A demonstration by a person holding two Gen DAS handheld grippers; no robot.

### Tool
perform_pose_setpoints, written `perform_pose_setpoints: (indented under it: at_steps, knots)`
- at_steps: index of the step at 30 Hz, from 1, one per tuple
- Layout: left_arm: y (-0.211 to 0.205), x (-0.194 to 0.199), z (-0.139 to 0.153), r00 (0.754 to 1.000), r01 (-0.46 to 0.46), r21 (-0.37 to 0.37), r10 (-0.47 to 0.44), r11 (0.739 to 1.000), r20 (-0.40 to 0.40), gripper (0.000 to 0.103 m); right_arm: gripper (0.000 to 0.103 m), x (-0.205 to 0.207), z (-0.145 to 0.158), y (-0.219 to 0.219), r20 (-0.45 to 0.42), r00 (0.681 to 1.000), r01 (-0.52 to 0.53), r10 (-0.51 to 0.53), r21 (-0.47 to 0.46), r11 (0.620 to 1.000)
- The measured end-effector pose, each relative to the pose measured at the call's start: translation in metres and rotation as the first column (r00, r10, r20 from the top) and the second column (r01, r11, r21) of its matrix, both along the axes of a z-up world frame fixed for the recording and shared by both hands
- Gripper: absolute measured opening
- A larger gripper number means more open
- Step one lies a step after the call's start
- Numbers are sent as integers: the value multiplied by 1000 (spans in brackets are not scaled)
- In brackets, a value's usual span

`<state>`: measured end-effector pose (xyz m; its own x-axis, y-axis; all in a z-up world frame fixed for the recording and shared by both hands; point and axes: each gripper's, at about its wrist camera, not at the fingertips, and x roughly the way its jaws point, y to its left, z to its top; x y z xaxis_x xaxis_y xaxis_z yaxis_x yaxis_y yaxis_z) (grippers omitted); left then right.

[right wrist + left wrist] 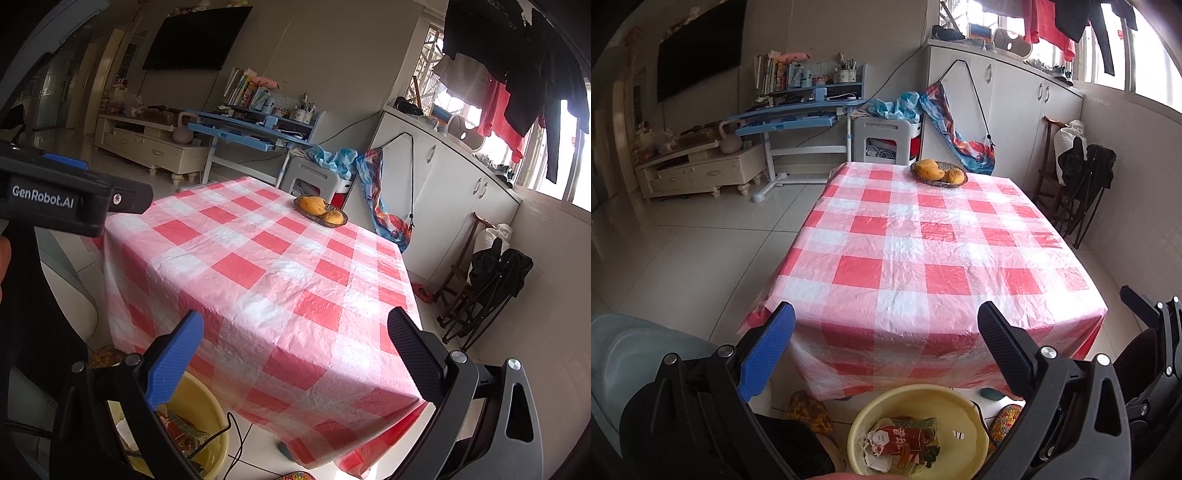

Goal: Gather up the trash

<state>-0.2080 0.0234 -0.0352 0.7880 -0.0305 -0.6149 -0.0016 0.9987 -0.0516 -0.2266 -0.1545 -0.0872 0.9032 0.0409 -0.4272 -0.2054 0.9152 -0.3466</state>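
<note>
A yellow basin (971, 417) sits on the floor in front of the table and holds crumpled wrappers and paper trash (905, 443). It also shows in the right wrist view (207, 413) at the lower left, with trash (181, 430) in it. My left gripper (886, 328) is open and empty above the basin, facing the table. My right gripper (295, 332) is open and empty, to the right of the left one. The left gripper's body (55, 199) shows in the right wrist view at the left.
A table with a red and white checked cloth (923, 240) carries a basket of mangoes (938, 171) at its far edge. A desk (798, 114), a TV stand (701, 166), white cabinets (1015, 110) and folded chairs (1078, 184) stand around.
</note>
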Motion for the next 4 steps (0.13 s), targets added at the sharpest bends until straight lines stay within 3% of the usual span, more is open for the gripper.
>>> perform_pose_setpoints:
  at_steps: [4]
  knots:
    - [4,2,-2,1000,-23,1,23,1000,-9,96,95,-1,0,0,0,1000,-2,2,-7,1000]
